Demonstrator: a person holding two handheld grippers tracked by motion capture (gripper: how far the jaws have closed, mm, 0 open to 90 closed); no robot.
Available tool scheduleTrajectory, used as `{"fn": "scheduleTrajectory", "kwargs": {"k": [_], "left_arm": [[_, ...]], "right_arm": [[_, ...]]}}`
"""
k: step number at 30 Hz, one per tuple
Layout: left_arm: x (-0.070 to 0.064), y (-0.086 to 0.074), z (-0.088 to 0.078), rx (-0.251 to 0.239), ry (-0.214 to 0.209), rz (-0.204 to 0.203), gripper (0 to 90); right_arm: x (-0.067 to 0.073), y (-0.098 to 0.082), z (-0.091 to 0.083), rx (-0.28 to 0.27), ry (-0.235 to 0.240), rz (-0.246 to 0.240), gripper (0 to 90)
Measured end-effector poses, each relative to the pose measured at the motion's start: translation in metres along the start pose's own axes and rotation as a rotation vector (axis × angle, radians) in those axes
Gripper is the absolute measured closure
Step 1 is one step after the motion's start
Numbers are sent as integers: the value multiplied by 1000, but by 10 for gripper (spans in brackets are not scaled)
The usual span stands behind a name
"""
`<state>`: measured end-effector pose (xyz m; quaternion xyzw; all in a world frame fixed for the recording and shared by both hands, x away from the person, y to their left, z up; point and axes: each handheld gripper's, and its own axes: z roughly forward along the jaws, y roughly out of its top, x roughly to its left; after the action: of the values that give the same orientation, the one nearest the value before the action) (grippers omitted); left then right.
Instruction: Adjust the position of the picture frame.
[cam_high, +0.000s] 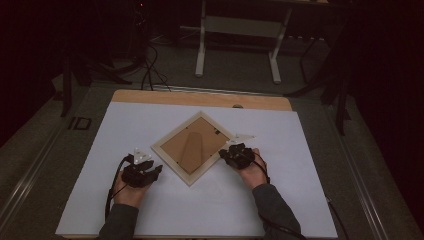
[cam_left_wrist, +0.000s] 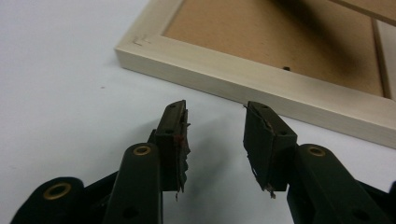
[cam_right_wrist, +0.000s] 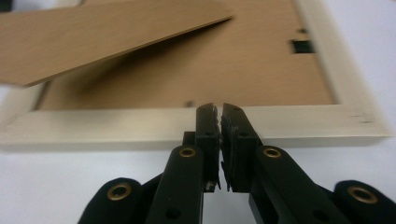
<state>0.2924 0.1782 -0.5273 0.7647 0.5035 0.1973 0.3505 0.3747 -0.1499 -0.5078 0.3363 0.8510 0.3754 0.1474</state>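
Note:
A pale wooden picture frame (cam_high: 171, 166) lies face down and cornerwise on the white board, its brown backing (cam_high: 182, 140) up. A brown stand flap (cam_right_wrist: 102, 37) tilts up off the backing. My left gripper (cam_high: 155, 170) rests on the board just short of the frame's lower-left rail (cam_left_wrist: 261, 88); in the left gripper view it (cam_left_wrist: 215, 126) is open, with nothing between its jaws. My right gripper (cam_high: 223, 154) sits at the frame's lower-right rail (cam_right_wrist: 116, 126); in the right gripper view its jaws (cam_right_wrist: 219, 116) stand a thin slit apart, holding nothing, tips at the rail's outer edge.
The white board (cam_high: 150, 210) covers a wooden tabletop (cam_high: 200, 98) with free room on every side of the frame. A small dark clip (cam_right_wrist: 302, 45) sits on the backing near a rail. Beyond the table stand a white stand's legs (cam_high: 200, 50) and floor cables (cam_high: 150, 70).

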Motion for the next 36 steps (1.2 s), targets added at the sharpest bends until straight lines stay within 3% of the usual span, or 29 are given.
{"fn": "scheduleTrajectory", "kwargs": {"k": [5, 14, 20, 27, 36], "left_arm": [[-5, 0, 1, 4, -4, 13, 595], [-9, 0, 5, 18, -14, 28, 606], [-9, 0, 2, -6, -1, 11, 695], [-12, 1, 7, 26, 6, 24, 898], [-17, 3, 11, 44, 16, 27, 900]], "right_arm": [[-20, 4, 1, -6, -63, 45, 819], [-42, 9, 5, -30, -117, 103, 778], [-56, 11, 9, -53, -131, 178, 766], [-70, 13, 17, -39, -176, 240, 758], [-77, 12, 27, -23, -166, 289, 751]]}}
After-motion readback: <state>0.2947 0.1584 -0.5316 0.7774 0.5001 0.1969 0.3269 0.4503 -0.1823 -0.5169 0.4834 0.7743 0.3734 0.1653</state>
